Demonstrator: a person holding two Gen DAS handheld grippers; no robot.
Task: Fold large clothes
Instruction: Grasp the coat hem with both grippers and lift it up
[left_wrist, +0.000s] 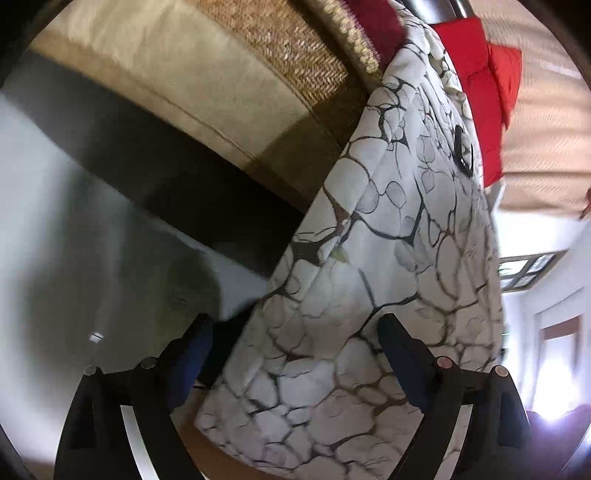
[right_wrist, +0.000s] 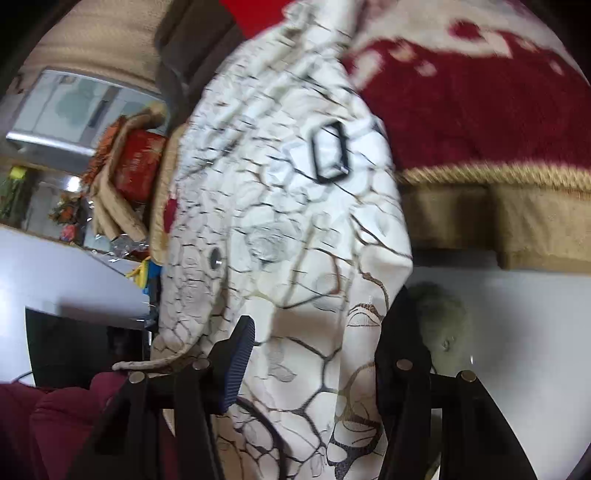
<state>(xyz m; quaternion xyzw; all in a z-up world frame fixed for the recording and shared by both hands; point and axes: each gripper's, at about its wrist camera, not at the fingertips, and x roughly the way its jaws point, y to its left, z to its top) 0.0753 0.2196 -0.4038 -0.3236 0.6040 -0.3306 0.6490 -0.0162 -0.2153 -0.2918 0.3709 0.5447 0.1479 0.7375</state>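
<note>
Left wrist view, nearest: left hand-held gripper (left_wrist: 295, 332) with fingers spread wide; the garment (left_wrist: 369, 277) hangs through the gap. Right finger (left_wrist: 399, 354) lies against the cloth, left finger (left_wrist: 192, 350) stands apart from it. Whether anything is pinched lower down, out of view: cannot tell.

Right wrist view, nearest: right hand-held gripper (right_wrist: 317, 332), jaws also well apart, with the garment (right_wrist: 288, 229) bunched between them. Ribbed left pad (right_wrist: 240, 354) touches the fabric; right finger (right_wrist: 399, 332) sits at its edge. A firm grip is not evident; cannot tell.

Garment: white, quilted-looking, dark crackle-vein print, a black rectangular buckle (right_wrist: 330, 151) and a small metal snap (right_wrist: 215, 257). It is held up in the air, draped and doubled loosely, in front of a sofa (left_wrist: 184, 92) with a red throw (right_wrist: 480, 103).

Farther: red cushions (left_wrist: 480, 85), pale floor (left_wrist: 55, 221), cluttered shelf (right_wrist: 110, 177).

Progress, judged: early to middle. Cloth is gathered and lifted, no flat, squared fold visible. Left: lay out, align edges, complete the folds.
</note>
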